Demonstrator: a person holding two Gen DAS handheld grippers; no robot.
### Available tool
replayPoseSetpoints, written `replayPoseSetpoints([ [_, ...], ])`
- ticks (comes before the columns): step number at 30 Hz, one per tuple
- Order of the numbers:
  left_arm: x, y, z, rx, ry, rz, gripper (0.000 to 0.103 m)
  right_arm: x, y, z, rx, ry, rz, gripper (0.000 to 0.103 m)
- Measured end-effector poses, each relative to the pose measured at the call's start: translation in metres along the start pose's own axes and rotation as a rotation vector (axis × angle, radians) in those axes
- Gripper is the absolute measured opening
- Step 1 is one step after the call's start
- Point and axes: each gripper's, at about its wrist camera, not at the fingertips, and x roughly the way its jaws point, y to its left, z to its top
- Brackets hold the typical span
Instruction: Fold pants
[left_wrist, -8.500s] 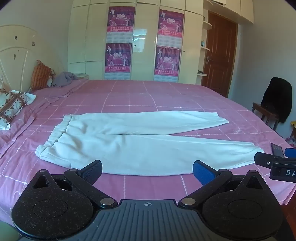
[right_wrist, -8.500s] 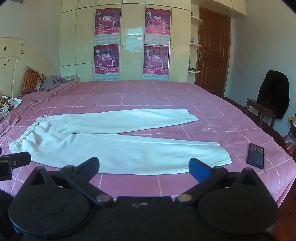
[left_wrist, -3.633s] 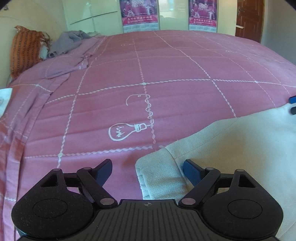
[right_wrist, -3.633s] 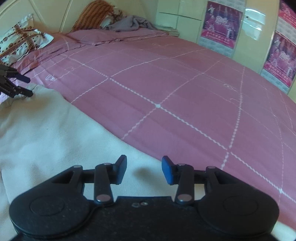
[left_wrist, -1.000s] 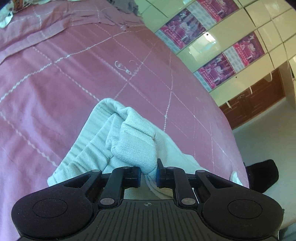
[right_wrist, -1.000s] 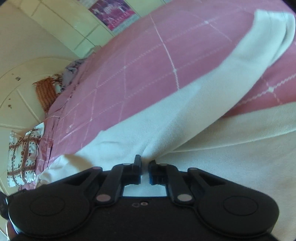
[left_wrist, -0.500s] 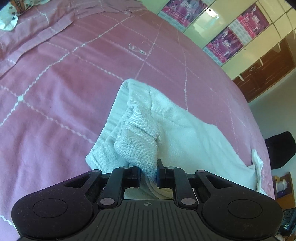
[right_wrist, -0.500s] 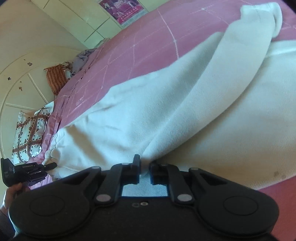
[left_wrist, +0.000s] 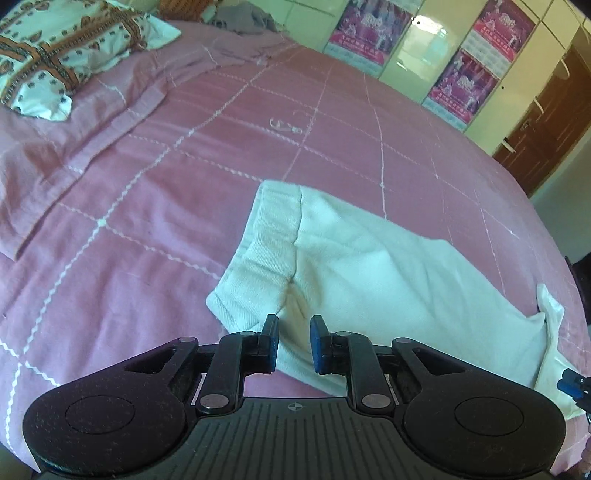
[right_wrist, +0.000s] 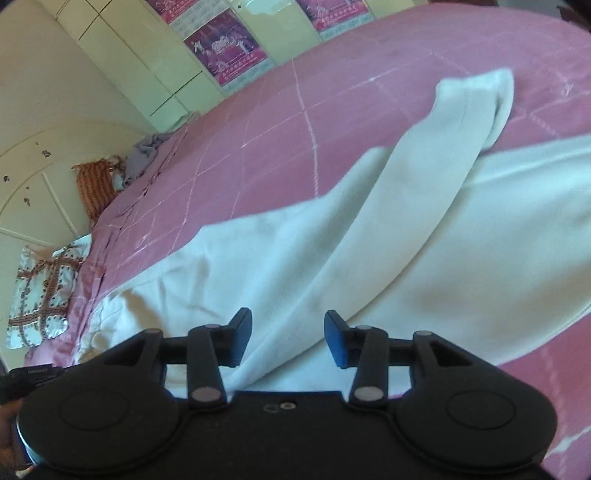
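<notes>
Pants (left_wrist: 388, 273) cut off behind left gripper (left_wrist: 293, 341)

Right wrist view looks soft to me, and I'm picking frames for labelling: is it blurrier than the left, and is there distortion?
Right wrist view: motion-smeared, the white pants lose weave texture. Left wrist view: sharper, waistband ribbing readable. Both: fisheye bends the pink bedspread grid lines.
</notes>
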Motion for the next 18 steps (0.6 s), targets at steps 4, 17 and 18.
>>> replayPoseSetpoints([
  [4, 0.020, -0.037, 0.004, 0.102, 0.014, 0.017, 0.017, 0.020, -0.004, 0.029, -0.035, -0.015, -0.116, 0.051],
  [17, 0.063, -0.051, -0.020, 0.164, 0.089, 0.093, 0.019, 0.054, -0.030, 0.055, -0.194, 0.060, -0.285, 0.004],
  [18, 0.062, -0.049, -0.019, 0.151, 0.090, 0.082, 0.019, 0.042, -0.032, 0.049, -0.197, 0.039, -0.274, 0.004],
])
